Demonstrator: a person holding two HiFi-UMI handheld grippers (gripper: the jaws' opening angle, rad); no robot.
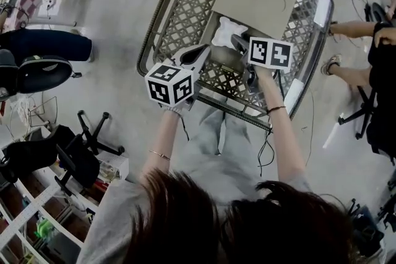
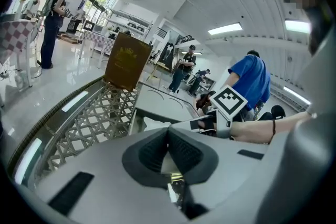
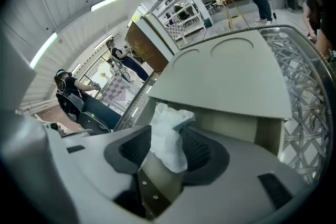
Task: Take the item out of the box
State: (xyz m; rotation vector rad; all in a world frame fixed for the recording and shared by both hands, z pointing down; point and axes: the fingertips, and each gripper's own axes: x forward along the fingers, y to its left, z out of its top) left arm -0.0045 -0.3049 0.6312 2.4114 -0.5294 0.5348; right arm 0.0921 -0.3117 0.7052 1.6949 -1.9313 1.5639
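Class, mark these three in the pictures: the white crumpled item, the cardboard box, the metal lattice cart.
white crumpled item (image 3: 169, 139): right gripper view, on its bunched middle.
cardboard box (image 3: 231, 78): right gripper view, on its top flap.
metal lattice cart (image 1: 183, 17): head view, on bare lattice, left side.

Head camera: high above person, facing steeply down on cart (image 1: 175, 15) and box (image 1: 253, 0). Left gripper (image 2: 168, 131) camera: close behind own fingers (image 2: 149, 152), looking across cart toward box. Right gripper (image 3: 167, 134) camera: nearer, facing box opening. All three share box and cart lattice.
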